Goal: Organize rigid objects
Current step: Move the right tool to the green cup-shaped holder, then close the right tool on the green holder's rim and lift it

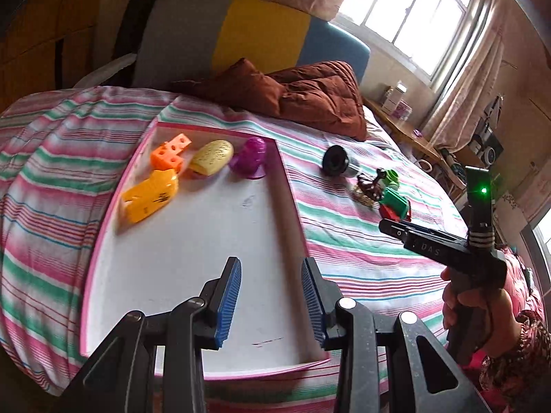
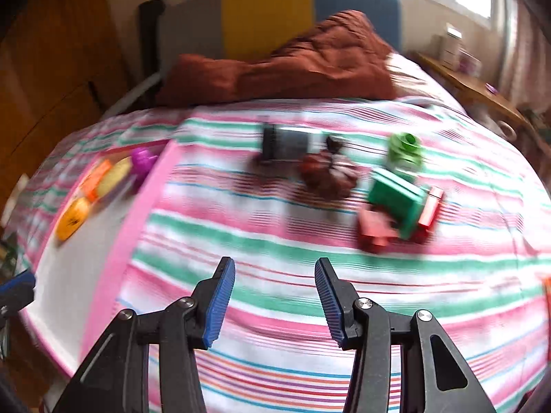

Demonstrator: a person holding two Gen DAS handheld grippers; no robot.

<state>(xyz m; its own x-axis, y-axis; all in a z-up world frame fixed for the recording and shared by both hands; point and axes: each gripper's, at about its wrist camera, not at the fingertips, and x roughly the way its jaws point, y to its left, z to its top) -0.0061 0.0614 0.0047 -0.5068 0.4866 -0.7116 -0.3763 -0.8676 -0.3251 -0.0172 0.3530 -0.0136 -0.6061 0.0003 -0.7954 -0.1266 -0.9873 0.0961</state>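
Note:
A white tray with a pink rim (image 1: 206, 241) lies on the striped bed. At its far end sit an orange holed block (image 1: 169, 153), a yellow-orange toy (image 1: 149, 199), a pale yellow oval piece (image 1: 212, 156) and a purple toy (image 1: 250, 158). Right of the tray on the sheet lie a black-and-silver cylinder (image 2: 286, 144), a dark brown toy (image 2: 329, 173), a green round piece (image 2: 405, 151) and a green-and-red block toy (image 2: 399, 206). My left gripper (image 1: 271, 304) is open and empty over the tray's near half. My right gripper (image 2: 274, 301) is open and empty above the bare sheet, short of the loose toys.
A brown quilt (image 1: 310, 93) is bunched at the head of the bed below a grey, yellow and blue headboard (image 1: 241, 34). A wooden side table (image 1: 406, 130) with jars stands right of the bed under a window. The tray (image 2: 144, 206) also shows at the left in the right wrist view.

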